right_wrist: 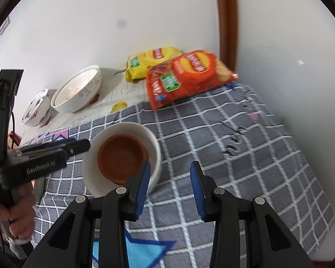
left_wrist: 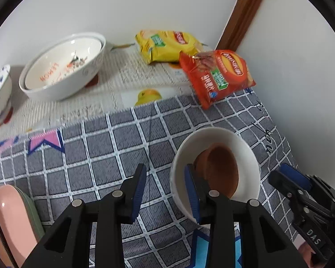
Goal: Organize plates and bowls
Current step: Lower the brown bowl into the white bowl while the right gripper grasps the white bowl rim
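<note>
While both grippers, left (left_wrist: 166,186) and right (right_wrist: 170,185), stood apart and empty, the white bowl (left_wrist: 241,143) holding a brown dish (left_wrist: 223,167) sat lower right, chip bags (left_wrist: 216,76) beyond.

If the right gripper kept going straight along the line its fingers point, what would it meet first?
Most likely the grey checked cloth: the right gripper stands open with nothing between its fingers, and only bare cloth shows ahead. The white bowl lies just left of that line, though depth is hard to judge.
</note>
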The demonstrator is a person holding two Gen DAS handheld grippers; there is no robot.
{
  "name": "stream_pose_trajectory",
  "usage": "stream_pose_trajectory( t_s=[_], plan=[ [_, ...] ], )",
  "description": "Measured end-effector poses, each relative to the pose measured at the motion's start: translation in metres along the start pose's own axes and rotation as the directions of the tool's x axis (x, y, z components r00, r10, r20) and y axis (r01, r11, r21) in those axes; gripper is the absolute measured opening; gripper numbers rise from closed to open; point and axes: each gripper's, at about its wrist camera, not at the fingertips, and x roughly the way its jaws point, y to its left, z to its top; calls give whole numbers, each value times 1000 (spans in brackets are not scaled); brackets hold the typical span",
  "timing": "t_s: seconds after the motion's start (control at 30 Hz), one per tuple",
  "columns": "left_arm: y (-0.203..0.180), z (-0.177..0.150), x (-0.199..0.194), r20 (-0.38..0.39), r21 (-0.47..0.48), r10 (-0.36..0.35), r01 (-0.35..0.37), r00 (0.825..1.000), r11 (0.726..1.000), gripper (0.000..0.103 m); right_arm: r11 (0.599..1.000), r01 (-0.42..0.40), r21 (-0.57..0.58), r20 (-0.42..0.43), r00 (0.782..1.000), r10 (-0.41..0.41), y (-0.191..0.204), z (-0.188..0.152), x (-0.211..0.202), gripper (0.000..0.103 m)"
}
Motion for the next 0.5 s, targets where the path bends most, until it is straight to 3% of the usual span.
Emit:
stream_pose_trajectory(
  t_s=[0.17,0.3,0.5],
  plan=[
    [-4,-4,14,-36,23,24,-23,999,999,33,1000,-7,25,-48,999,8,2,4,27,37],
    [-7,-6,23,-50,36,44,-42,998,998,33,1000,3,31,-87,996,0,1,4,41,26],
    [-7,-6,35,-77,34,66,-64,995,997,33,999,36,25,-130,991,-33,3,7,54,24]
  ],
)
